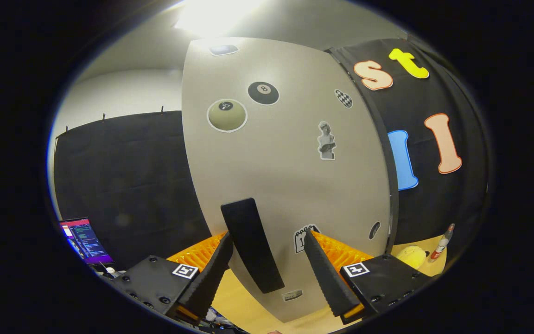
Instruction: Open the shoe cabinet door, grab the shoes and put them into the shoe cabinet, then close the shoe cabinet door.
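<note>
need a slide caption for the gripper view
Open gripper facing the sticker-covered shoe cabinet door, its black handle between the fingers, neither finger pressing it.

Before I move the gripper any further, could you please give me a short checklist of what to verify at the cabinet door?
1. Gripper open: ok, the fingers stand apart with a wide gap.
2. Black handle lined up: ok, it lies between the fingers, nearer the left one.
3. Fingers pressing on the handle: not ok, the right finger is apart from it; the left finger's contact cannot be judged.
4. Cabinet door state: cannot tell whether it is latched or slightly ajar.
5. Shoes ready to grab: cannot tell.
6. Nearby clutter: ok, the bottle and the yellow object sit to the right, beyond the door's edge.
</note>
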